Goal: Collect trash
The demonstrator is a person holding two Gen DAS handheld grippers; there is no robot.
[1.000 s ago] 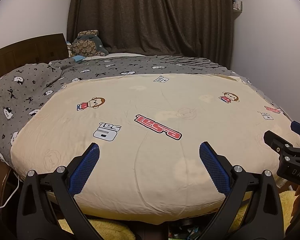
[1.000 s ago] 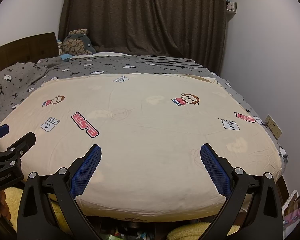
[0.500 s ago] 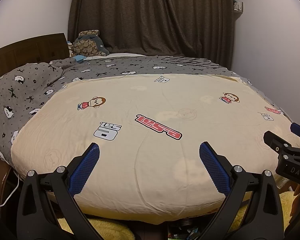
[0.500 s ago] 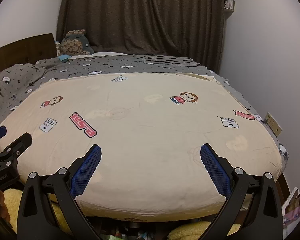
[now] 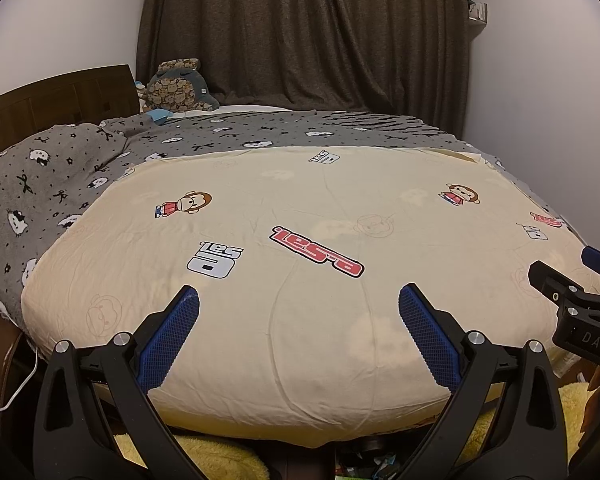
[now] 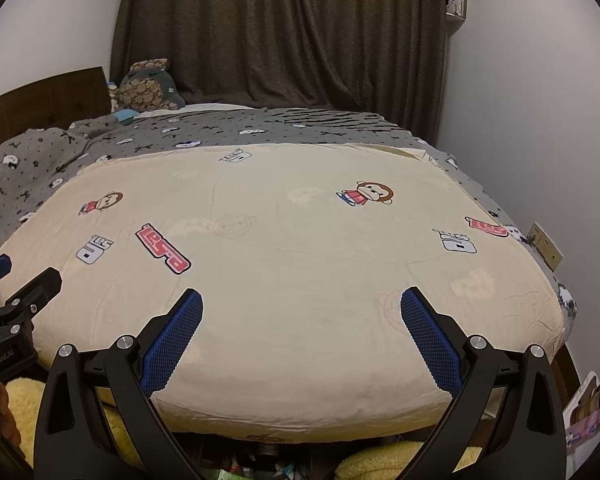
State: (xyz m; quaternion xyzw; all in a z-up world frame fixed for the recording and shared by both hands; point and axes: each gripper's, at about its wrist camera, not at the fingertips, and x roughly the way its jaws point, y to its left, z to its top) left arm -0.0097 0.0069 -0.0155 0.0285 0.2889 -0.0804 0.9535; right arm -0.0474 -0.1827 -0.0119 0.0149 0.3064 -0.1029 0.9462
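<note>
Below both claws, at the bottom edge of each view, small colourful scraps (image 6: pixel 236 468) lie on the floor under the foot of the bed, between tufts of a yellow fluffy rug (image 5: pixel 220 460). These look like the trash to collect, though they are cut off by the frame and half hidden behind the claw arms, so what they are cannot be told. The left claw (image 5: pixel 299 304) hangs with its blue pads wide apart and nothing between them; the right claw (image 6: pixel 301 306) is likewise spread and empty, just beside it. Neither has begun a grasp. Judged from this, the step in hand is finding the litter, and it would go best if the claws tip downward toward the floor, so that a piece sits squarely between the pads before they close.

Ahead of the claws, the cream quilt (image 5: pixel 320 208) with cartoon prints shows no litter on it. Beyond it lies a grey patterned blanket (image 5: pixel 60 184), then a plush toy (image 5: pixel 180 88) against the headboard and a dark curtain (image 5: pixel 300 32). To the right of the right claw, a pink item (image 6: pixel 588 416) by the wall is cut off and unclear.
</note>
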